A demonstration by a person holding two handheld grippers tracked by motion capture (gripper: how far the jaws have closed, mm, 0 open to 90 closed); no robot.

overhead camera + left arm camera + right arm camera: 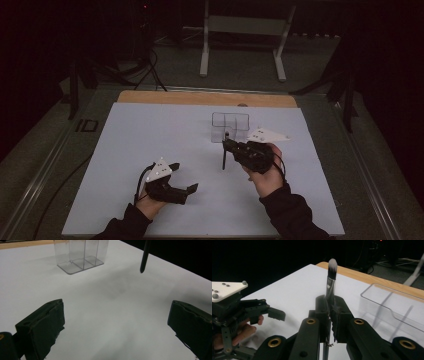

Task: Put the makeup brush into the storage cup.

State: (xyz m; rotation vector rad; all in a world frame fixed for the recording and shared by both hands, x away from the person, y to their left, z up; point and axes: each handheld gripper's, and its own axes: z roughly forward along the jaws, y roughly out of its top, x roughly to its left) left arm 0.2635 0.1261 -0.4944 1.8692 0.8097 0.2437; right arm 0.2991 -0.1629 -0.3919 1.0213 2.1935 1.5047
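Observation:
My right gripper (226, 143) is shut on a makeup brush (223, 159), which it holds upright just above the white mat, close in front of a clear plastic organizer (230, 126). In the right gripper view the jaws of my right gripper (331, 308) pinch the brush (331, 286) at its metal ferrule, bristles up. My left gripper (184, 176) rests low at the front left, open with nothing between its jaws (117, 322). The left gripper view shows the brush's dark handle tip (144, 258) hanging to the right of the organizer (80, 255).
A white mat (150, 150) covers the table, with a wooden strip (200, 97) along its far edge. One finger (275, 313) of the left gripper shows to the left in the right gripper view. A white metal stand (245, 45) sits on the floor beyond the table.

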